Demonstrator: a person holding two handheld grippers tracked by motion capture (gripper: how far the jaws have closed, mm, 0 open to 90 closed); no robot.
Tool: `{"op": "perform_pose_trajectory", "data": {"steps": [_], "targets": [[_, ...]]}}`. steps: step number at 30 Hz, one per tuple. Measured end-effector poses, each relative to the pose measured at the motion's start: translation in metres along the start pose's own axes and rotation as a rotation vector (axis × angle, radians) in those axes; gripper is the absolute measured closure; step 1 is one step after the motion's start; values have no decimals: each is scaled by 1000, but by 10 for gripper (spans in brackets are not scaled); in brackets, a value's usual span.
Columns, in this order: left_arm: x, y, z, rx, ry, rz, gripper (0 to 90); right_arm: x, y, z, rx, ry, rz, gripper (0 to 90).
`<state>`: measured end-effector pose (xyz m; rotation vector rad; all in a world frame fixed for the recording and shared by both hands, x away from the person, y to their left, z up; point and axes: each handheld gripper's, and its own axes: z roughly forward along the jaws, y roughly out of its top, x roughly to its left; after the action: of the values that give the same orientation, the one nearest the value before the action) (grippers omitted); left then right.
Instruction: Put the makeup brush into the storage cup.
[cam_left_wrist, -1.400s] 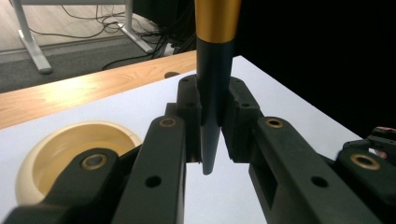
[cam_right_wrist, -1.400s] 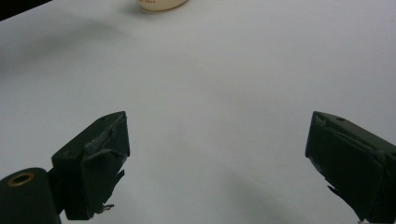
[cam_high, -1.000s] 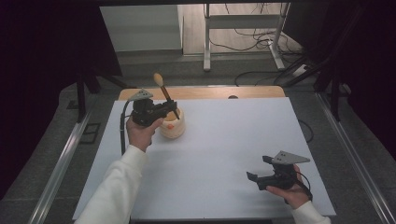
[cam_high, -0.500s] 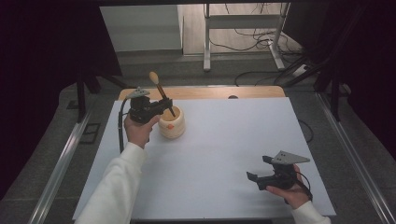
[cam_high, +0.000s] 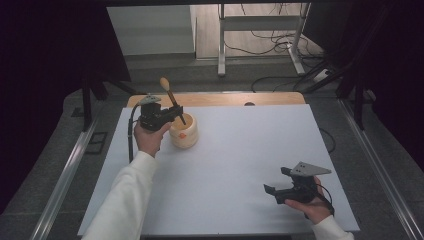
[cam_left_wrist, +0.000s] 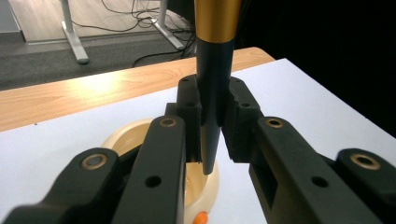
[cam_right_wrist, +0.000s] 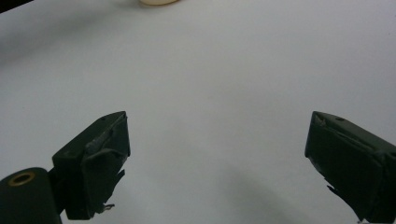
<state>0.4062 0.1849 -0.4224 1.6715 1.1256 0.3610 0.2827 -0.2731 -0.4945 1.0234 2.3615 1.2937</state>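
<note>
wooden-knobbed tool (cam_high: 171, 99) stays clenched in the left gripper (cam_high: 170, 116), which has sunk toward the cream bowl (cam_high: 184, 133) since a moment ago; its dark tip now hangs just inside the rim, probably ready to stir. right gripper (cam_high: 280, 187) rests with jaws spread, empty.

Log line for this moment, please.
left gripper: shut on brush | brush tip over cream pot | right gripper: open, idle over white table

We note a glossy cream ceramic-looking cup (cam_high: 183, 134), a tool (cam_left_wrist: 212, 93) with smooth dark shaft and satin gold band, and a matt white table sheet (cam_high: 240, 165).
</note>
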Motion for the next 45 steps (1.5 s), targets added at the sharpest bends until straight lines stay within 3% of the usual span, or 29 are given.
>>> {"op": "perform_pose_trajectory", "data": {"steps": [25, 45], "targets": [[15, -18, 23, 55, 45, -6, 787, 0, -1, 0, 8, -1, 1, 71], [16, -29, 30, 66, 43, -4, 783, 0, -1, 1, 11, 1, -1, 72]]}}
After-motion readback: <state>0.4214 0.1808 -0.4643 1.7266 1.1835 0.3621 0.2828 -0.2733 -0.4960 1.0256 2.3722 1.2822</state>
